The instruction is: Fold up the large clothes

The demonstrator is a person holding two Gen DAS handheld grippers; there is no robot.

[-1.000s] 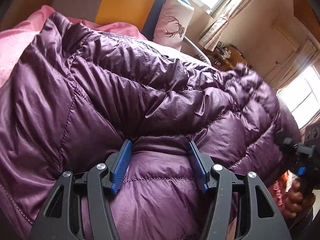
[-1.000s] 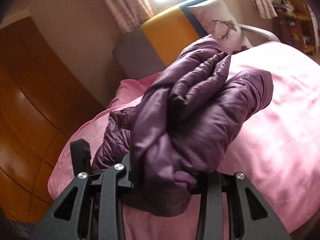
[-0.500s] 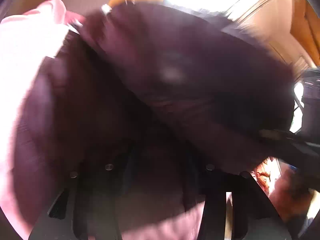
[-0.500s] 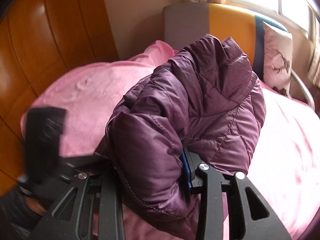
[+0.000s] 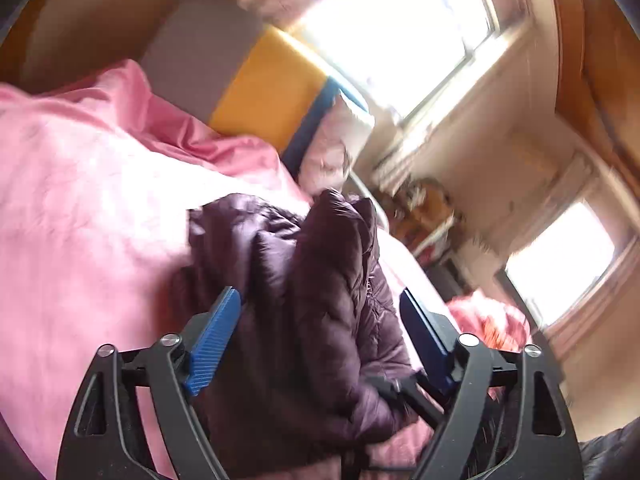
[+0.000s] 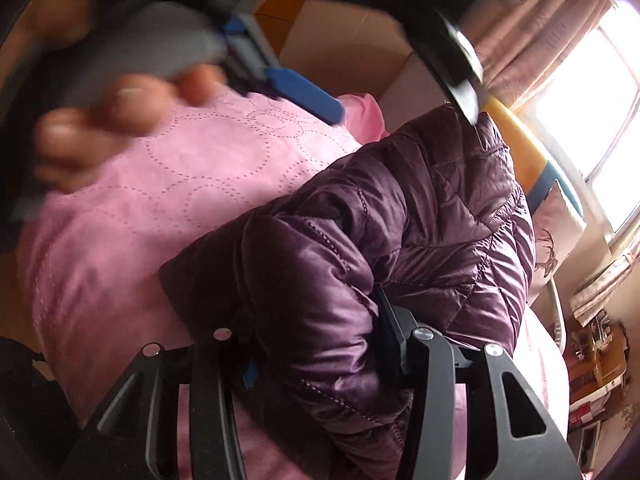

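Observation:
A purple quilted down jacket (image 5: 328, 300) lies bunched and folded on a pink bedspread (image 5: 80, 208). My left gripper (image 5: 320, 320) is open, its blue pads wide apart on either side of the jacket's folded bulk. My right gripper (image 6: 316, 344) is shut on a thick fold of the jacket (image 6: 400, 232) and holds it over the bedspread (image 6: 160, 184). In the right wrist view the left gripper (image 6: 304, 96) shows blurred at the top with the hand that holds it.
A grey, yellow and blue headboard (image 5: 256, 80) and a white deer cushion (image 5: 340, 144) stand at the bed's far end. Bright windows (image 5: 392, 24) lie beyond. A cluttered wooden shelf (image 6: 600, 360) stands by the bed's right side.
My left gripper has let go of the jacket, opened wide and pulled back. My right gripper has swung the held fold over, so the jacket is now folded into a narrower bundle.

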